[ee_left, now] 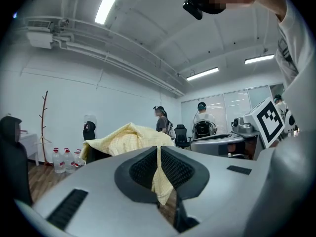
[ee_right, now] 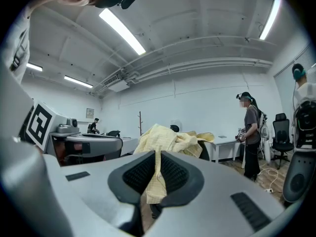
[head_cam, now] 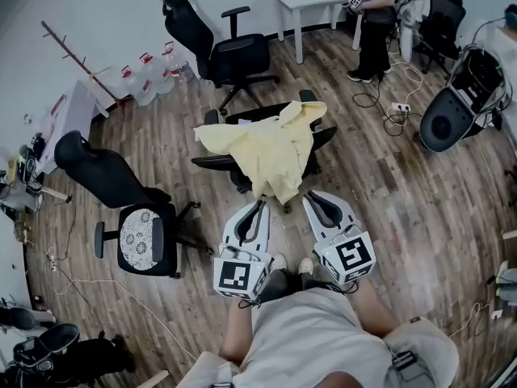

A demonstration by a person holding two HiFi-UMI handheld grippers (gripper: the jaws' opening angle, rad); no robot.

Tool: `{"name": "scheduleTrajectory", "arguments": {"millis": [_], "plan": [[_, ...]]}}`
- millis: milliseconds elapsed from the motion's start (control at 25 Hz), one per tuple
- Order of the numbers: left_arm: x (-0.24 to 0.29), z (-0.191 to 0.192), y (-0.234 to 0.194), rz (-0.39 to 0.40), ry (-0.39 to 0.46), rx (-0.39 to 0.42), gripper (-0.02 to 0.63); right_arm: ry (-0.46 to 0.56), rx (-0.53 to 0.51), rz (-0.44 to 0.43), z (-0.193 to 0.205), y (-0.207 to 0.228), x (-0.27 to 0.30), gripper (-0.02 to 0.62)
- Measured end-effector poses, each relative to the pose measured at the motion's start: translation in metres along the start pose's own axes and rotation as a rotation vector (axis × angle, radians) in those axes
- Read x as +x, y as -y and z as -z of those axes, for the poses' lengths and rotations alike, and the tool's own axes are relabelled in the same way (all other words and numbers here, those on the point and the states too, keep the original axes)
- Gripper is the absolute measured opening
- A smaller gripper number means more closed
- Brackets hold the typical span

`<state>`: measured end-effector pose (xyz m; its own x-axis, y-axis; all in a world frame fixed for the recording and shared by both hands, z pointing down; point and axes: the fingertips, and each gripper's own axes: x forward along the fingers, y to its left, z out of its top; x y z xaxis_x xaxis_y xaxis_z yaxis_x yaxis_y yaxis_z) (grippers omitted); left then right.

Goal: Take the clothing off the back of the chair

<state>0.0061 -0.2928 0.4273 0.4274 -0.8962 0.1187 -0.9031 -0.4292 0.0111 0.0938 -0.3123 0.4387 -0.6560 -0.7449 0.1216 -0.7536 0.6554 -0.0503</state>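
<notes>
Yellow shirt (head_cam: 262,148) drapes the office chair (head_cam: 218,162) back at 12 o'clock, its hem seemingly pinched by the closed left hand-held gripper (head_cam: 262,204) and right hand-held gripper (head_cam: 310,195); a thin bite could slip, or snagged cloth could drag the chair.

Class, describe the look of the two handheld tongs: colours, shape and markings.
Both the left tongs and right tongs have light grey, wedge-shaped shells tapering to the tips, with black ribbed pads set in dark inserts. Each carries a white cube printed with black square markers at the rear. No cables show. The person wears a pale top.
</notes>
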Motion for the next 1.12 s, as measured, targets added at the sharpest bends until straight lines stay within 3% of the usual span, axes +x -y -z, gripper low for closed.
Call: {"name": "scheduleTrajectory", "arguments": {"millis": [160, 320, 1120], "plan": [[0.003, 0.005, -0.009, 0.004, -0.016, -0.013, 0.05, -0.006, 0.009, 0.005, 0.003, 0.003, 0.007, 0.029], [0.01, 0.008, -0.02, 0.002, -0.027, -0.024, 0.077, -0.015, 0.017, 0.011, 0.003, 0.007, 0.016, 0.083], [0.04, 0.037, -0.049, 0.039, -0.105, -0.075, 0.228, -0.081, 0.028, 0.033, 0.024, 0.017, 0.048, 0.209]]}}
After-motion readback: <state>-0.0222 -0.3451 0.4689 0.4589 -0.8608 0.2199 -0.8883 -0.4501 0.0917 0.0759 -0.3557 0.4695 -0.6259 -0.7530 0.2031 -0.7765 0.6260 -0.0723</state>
